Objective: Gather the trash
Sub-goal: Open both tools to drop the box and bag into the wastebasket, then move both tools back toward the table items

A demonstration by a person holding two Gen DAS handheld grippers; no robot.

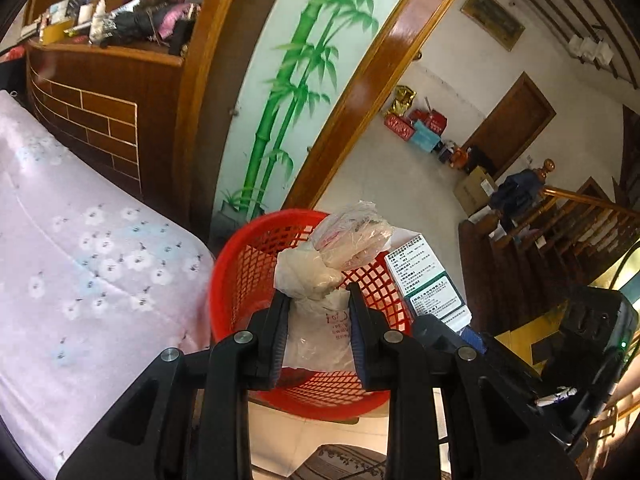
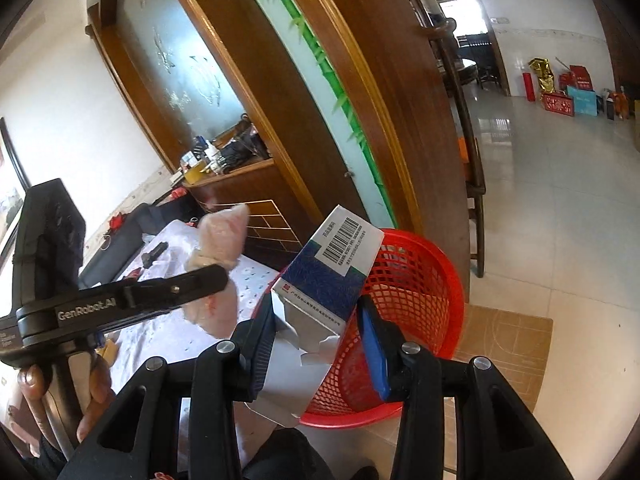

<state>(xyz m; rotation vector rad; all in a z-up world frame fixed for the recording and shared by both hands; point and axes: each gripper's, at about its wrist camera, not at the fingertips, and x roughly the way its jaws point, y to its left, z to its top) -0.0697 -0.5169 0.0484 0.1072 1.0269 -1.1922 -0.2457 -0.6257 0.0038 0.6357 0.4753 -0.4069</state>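
A red mesh basket (image 1: pixel 248 264) stands on the floor beside a pink-covered couch. My left gripper (image 1: pixel 319 294) is shut on a crumpled white and pink plastic bag (image 1: pixel 320 320), which hangs over the basket's opening. In the right wrist view my right gripper (image 2: pixel 316 306) is shut on a blue and white cardboard box (image 2: pixel 332 264) with a barcode label and an open flap, held tilted above the basket (image 2: pixel 420 280). The left gripper (image 2: pixel 216 280) shows there from the side, with the bag (image 2: pixel 224 232) in it and a hand on its handle. The box (image 1: pixel 428 280) also appears right of the bag.
The pink floral cover (image 1: pixel 80 260) fills the left. Behind the basket rises a wooden partition with a bamboo-painted glass panel (image 1: pixel 288 92). A wooden stair railing (image 1: pixel 580 216) is at the right. A cardboard sheet (image 2: pixel 504 340) lies on the tiled floor, and a wooden chair (image 2: pixel 474 184) stands nearby.
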